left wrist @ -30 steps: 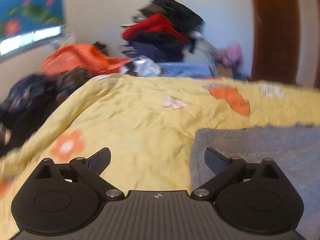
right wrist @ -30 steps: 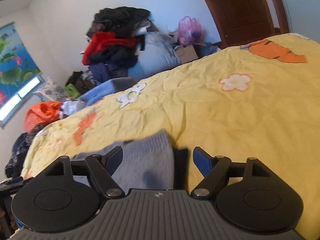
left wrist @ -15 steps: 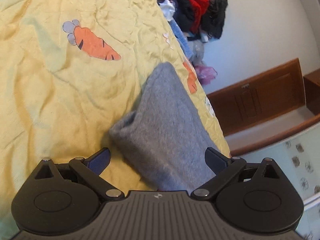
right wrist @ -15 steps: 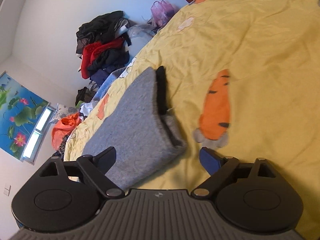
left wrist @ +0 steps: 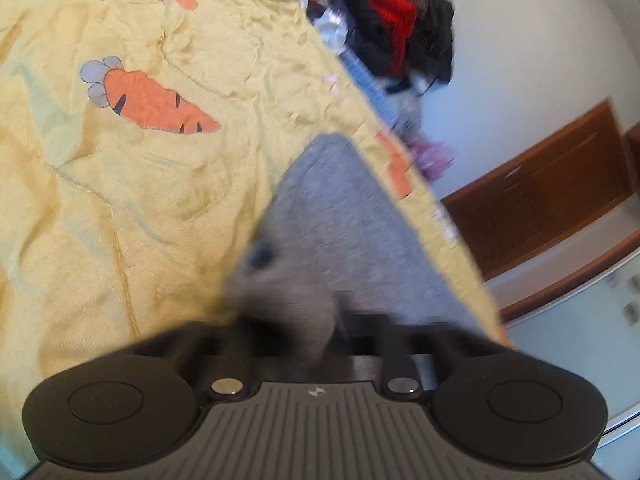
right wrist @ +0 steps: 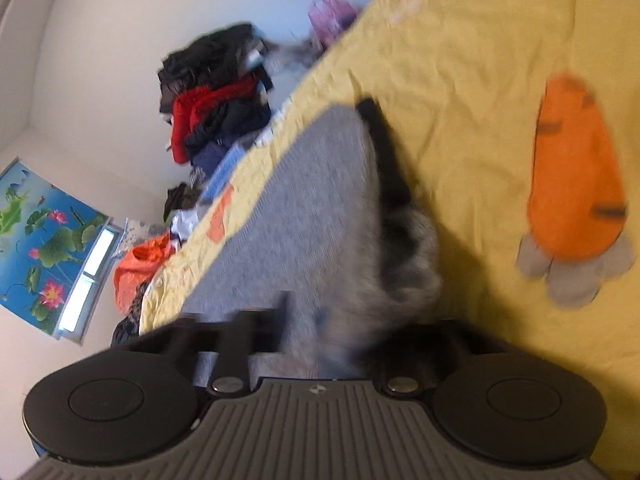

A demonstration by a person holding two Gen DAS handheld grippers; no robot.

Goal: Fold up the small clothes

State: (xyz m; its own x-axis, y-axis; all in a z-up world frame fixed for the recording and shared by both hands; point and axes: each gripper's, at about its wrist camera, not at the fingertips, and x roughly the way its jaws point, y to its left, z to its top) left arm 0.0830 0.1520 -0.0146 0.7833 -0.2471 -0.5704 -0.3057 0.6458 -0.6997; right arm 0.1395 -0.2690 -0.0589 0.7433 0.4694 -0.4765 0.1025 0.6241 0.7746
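1. A grey knitted garment, folded into a long flat strip (left wrist: 352,216), lay on a wrinkled yellow bedspread printed with orange carrots and flowers (left wrist: 120,184).
2. In the left wrist view, the black two-finger left gripper (left wrist: 294,330) had its fingers drawn together on the near left corner of the grey garment, which bunched up between them; the picture was blurred there, so the exact contact was hard to make out.
3. In the right wrist view, the black two-finger right gripper (right wrist: 320,334) was likewise closed on the near right corner of the same garment (right wrist: 304,216), with grey knit gathered between the fingers.
4. A dark, almost black inner layer (right wrist: 386,160) showed along the right edge of the grey strip, running from its far end toward the pinched corner.
5. The far end of the garment lay flat on the bedspread (right wrist: 460,80), near the edge of the bed.
6. An orange carrot print with grey leaves (right wrist: 576,200) sat on the bedspread to the right of the garment, apart from it; in the left view another carrot print (left wrist: 152,102) lay to the left of the garment.
7. Beyond the bed, a heap of black, red and dark blue clothes (right wrist: 216,92) was piled against a pale wall.
8. A blue poster with pink lotus flowers (right wrist: 44,240) hung on the wall at the left, and a brown wooden door (left wrist: 540,192) showed at the right of the left view.
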